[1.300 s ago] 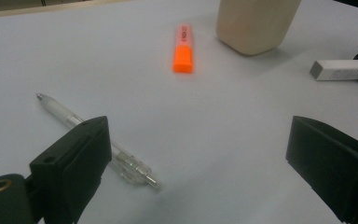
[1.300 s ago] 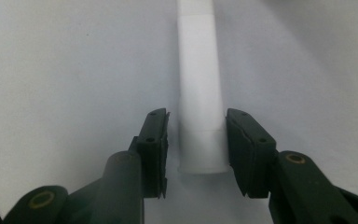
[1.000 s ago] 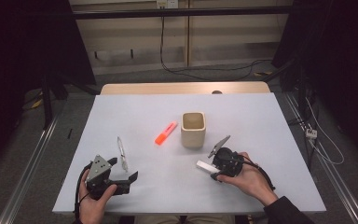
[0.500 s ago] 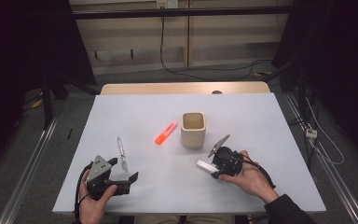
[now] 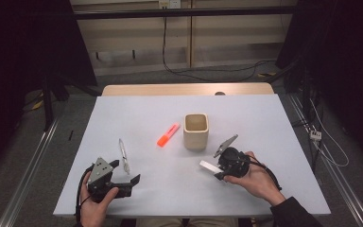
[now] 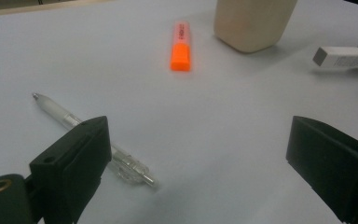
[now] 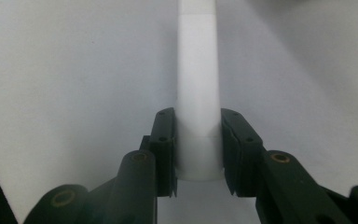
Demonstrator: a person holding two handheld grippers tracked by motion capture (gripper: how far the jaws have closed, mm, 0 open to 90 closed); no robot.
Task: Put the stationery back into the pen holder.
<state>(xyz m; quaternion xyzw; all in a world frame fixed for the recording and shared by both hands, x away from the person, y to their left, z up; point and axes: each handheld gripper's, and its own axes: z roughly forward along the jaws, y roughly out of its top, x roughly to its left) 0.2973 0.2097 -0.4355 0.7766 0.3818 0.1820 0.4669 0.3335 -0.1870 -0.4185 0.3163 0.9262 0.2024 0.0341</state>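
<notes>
One orange highlighter, one clear pen, one beige cup and one white eraser make four things; two grippers are present.

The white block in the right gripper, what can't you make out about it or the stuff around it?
- White block: its far end is cut off by the top edge of the right gripper view; the print on it in the left gripper view is too blurred to read.
- Cup: top cut off in the left gripper view.
- Pen: middle hidden behind the left gripper's jaw.
</notes>
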